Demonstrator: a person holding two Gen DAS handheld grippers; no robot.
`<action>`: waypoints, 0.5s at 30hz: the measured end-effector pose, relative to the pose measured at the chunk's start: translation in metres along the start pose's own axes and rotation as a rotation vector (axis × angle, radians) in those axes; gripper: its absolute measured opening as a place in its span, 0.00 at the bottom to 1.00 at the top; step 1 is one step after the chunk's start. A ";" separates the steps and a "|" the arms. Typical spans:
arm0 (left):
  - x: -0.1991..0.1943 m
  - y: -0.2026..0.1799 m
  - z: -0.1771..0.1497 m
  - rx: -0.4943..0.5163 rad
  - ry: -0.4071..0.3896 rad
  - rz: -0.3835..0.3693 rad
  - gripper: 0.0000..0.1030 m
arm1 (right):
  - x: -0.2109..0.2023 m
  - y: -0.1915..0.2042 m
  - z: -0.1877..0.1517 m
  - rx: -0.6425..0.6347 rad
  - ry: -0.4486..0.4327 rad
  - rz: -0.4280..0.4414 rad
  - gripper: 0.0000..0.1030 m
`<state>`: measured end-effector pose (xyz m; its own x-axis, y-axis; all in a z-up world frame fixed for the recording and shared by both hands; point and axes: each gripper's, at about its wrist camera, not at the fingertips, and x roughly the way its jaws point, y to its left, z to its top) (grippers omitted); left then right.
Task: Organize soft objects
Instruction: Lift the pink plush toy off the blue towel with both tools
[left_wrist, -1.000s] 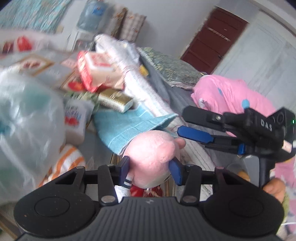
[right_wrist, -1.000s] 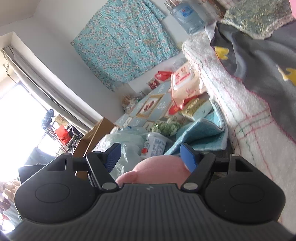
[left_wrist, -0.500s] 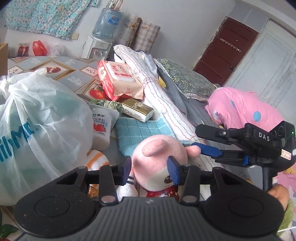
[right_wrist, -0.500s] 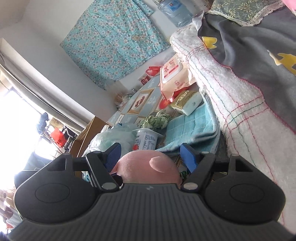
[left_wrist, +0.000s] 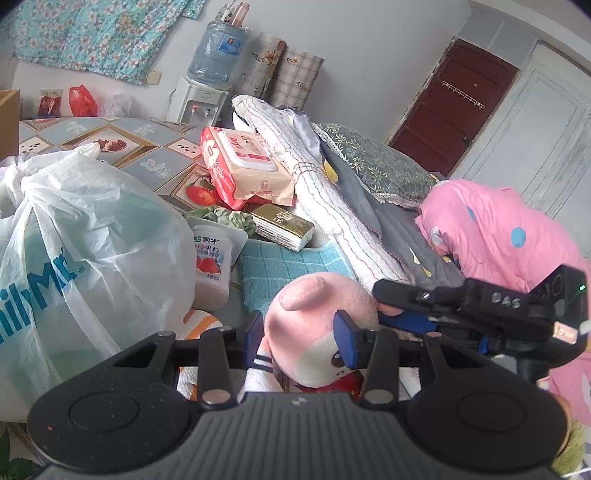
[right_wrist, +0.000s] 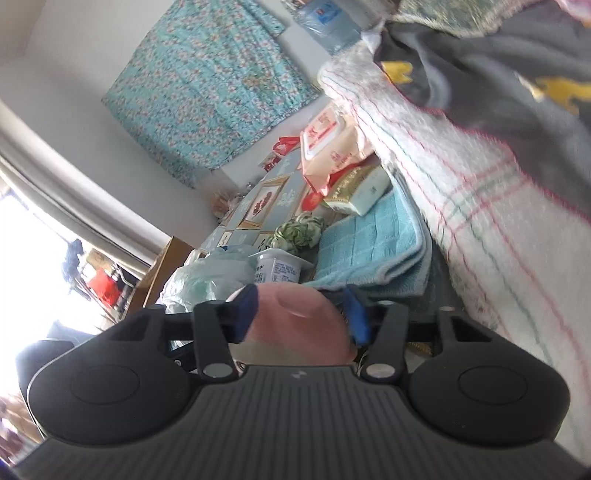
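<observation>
We are holding the pink plush toy (left_wrist: 317, 325) with both claws at once, low in front of the cluttered tabletop (left_wrist: 122, 147) and beside the bed. The left claw (left_wrist: 301, 339) is pinching the toy's head, its blue pads dented into the plush on either side. The right claw (right_wrist: 301, 317) has just been closing, and the toy's pink head is now filling the gap between its pads, which are pressing on it from both sides; in the left wrist view its fingers are reaching in from the right toward the side of the head.

To do this well, we are judging that the squeeze should stay gentle, since plush gives and can slip out if pinched only by a fold. We would keep both claws moving together so the toy is not stretched, and lift it clear of the blue towel (left_wrist: 288, 266) and the yoghurt cup (left_wrist: 212, 266) before carrying it to wherever the soft things are being gathered.

As for writing, the white plastic bag (left_wrist: 85, 251) is showing part of blue lettering, "ilyMart" as far as we can read. The yoghurt cup is carrying a green Chinese logo and a strawberry picture. The right claw's body is marked "DAS". The wet-wipes pack (left_wrist: 243, 166) has print too small to read.
</observation>
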<state>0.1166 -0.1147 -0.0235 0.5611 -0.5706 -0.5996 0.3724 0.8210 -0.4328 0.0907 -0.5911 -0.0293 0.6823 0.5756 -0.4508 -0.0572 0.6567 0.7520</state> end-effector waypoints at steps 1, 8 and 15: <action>0.000 0.000 0.000 0.003 0.001 0.001 0.42 | 0.002 -0.002 -0.001 0.016 -0.002 0.008 0.40; 0.000 -0.001 -0.003 0.023 0.011 -0.012 0.42 | 0.004 0.000 -0.003 0.003 -0.045 0.028 0.21; -0.003 -0.006 -0.005 0.043 0.016 -0.019 0.42 | 0.001 0.008 -0.005 -0.058 -0.056 0.026 0.17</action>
<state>0.1091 -0.1179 -0.0230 0.5419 -0.5858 -0.6027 0.4140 0.8101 -0.4151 0.0877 -0.5832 -0.0263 0.7198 0.5659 -0.4021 -0.1170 0.6698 0.7333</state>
